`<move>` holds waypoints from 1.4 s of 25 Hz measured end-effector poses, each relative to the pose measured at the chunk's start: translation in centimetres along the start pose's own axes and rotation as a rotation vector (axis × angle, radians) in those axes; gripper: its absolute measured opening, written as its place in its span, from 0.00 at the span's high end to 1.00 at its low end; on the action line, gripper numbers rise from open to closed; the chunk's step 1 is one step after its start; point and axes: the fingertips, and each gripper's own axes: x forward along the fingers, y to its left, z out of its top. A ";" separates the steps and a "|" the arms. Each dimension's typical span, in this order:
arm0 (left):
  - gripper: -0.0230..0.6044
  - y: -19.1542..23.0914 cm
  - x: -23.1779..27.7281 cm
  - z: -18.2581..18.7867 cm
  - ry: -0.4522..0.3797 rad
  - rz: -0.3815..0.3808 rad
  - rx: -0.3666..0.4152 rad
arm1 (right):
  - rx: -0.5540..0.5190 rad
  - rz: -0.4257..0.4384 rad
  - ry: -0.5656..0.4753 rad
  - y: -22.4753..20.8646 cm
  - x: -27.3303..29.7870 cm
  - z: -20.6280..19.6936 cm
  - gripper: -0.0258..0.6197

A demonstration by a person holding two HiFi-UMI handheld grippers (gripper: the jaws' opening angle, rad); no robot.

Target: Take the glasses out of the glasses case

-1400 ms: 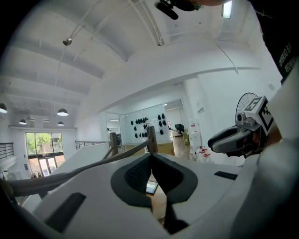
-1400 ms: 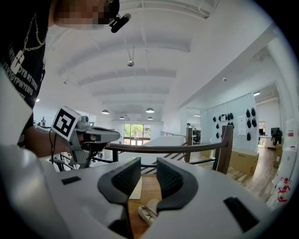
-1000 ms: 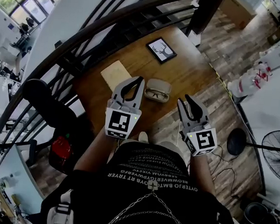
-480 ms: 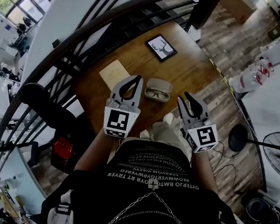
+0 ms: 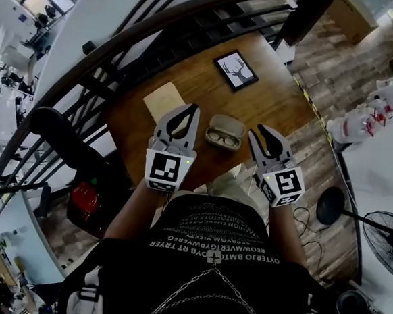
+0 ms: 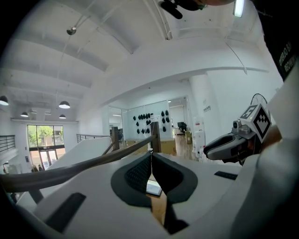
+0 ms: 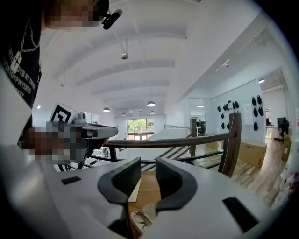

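An open beige glasses case [image 5: 226, 131] lies on the wooden table [image 5: 268, 104], with dark-rimmed glasses [image 5: 224, 139] inside it. My left gripper [image 5: 192, 109] hovers just left of the case, its jaw tips touching with nothing between them. To the right of the case my right gripper [image 5: 261, 130] is held a little open and empty. In the right gripper view the case [image 7: 145, 211] and glasses [image 7: 138, 218] show low between that gripper's jaws [image 7: 148, 169]. The left gripper view looks past its closed tips [image 6: 151, 156] to the table.
A tan pad [image 5: 163, 101] lies left of the case and a framed deer picture [image 5: 236, 69] sits farther back. A dark curved railing [image 5: 124, 42] runs behind the table. A black chair [image 5: 56, 135] stands at the left, and a fan [image 5: 388, 236] at the right.
The right gripper has come forward a little and now stands level with the case. The left gripper stays about where it was, and the glasses remain in the case.
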 end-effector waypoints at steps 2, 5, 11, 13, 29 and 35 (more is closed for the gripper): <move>0.92 0.0 0.4 0.0 0.002 0.006 -0.002 | 0.004 0.015 0.011 -0.5 0.7 -0.5 0.80; 0.92 0.3 1.0 -0.4 0.012 0.018 -0.005 | 0.005 0.041 0.040 -1.1 2.1 -2.1 0.80; 0.92 0.7 2.2 -1.5 0.036 0.043 -0.023 | 0.038 0.096 0.150 -1.8 4.4 -8.0 0.81; 0.92 0.6 2.6 -1.6 0.041 0.046 -0.026 | 0.033 0.111 0.191 -1.9 5.0 -10.0 0.81; 0.92 0.6 4.1 -2.3 0.086 0.073 -0.039 | 0.043 0.255 0.467 -1.1 7.3 -22.5 0.81; 0.92 0.8 3.9 -2.7 0.102 0.094 -0.049 | 0.060 0.287 0.531 -1.1 8.6 -26.1 0.81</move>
